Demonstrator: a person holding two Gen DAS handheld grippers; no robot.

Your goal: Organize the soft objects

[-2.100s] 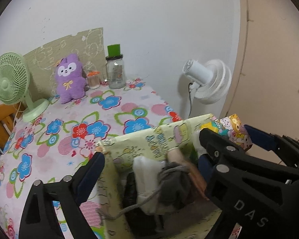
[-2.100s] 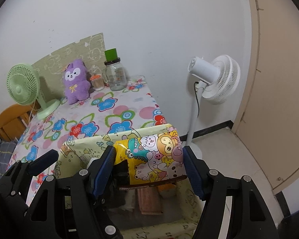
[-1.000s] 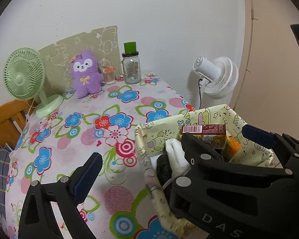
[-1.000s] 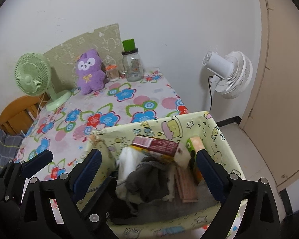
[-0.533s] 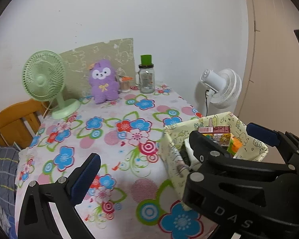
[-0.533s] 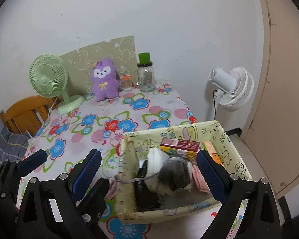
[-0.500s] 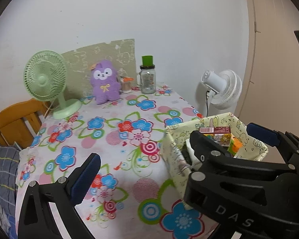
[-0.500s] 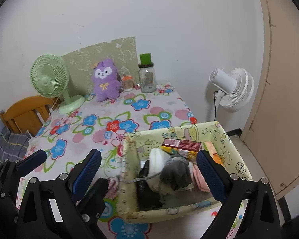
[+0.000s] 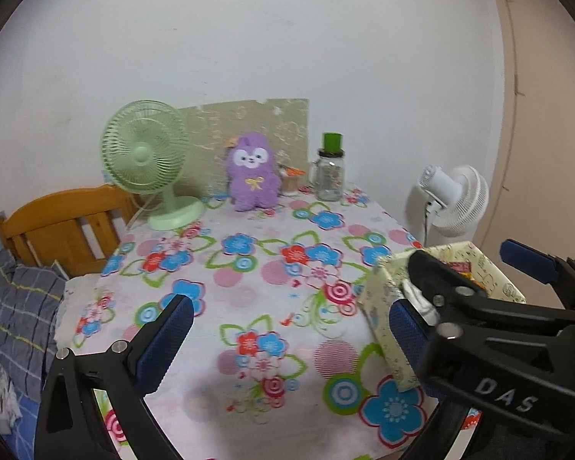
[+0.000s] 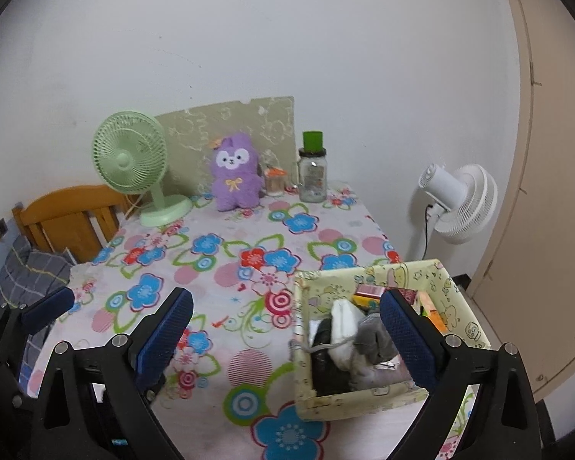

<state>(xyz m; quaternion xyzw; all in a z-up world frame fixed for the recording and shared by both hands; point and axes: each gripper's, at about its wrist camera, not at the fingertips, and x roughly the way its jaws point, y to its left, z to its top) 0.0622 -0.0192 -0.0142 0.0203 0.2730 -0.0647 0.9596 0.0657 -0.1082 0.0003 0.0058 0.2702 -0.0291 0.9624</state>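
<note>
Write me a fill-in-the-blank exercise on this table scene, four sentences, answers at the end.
1. The plush toy at the back of the table is ____ in colour.
2. The jar has a ____ lid.
3. The desk fan stands to the ____ of the plush toy in both views.
4. The box sits at the table's near ____ corner.

Answers: purple; green; left; right
</note>
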